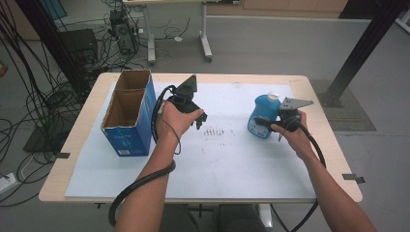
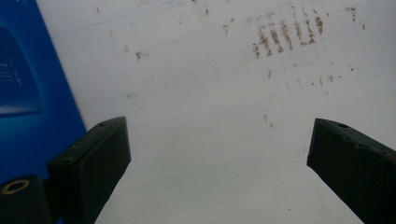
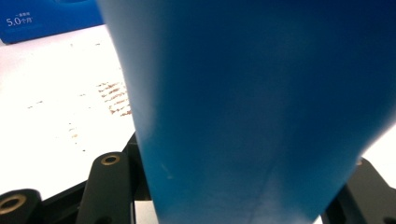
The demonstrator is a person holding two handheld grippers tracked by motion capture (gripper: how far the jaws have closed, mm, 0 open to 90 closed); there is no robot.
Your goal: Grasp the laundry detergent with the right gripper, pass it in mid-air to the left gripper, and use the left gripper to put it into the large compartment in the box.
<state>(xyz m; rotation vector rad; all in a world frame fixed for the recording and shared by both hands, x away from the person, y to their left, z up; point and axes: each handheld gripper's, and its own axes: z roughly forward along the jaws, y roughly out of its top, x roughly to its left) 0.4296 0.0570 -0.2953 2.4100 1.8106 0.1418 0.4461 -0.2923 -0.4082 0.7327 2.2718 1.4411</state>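
High view: right gripper fingers grip the upright blue bottle — open cardboard box lies far left, beside the open-fingered left gripper.

Lab or workshop, cable bundles on grey floor, black frame posts, wheeled desk

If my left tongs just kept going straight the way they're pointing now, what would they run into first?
Most likely the white table mat. The left tongs are open with nothing between them, aimed down at bare mat. The blue carton stands off to one side, apparently outside that line, though depth is hard to judge.
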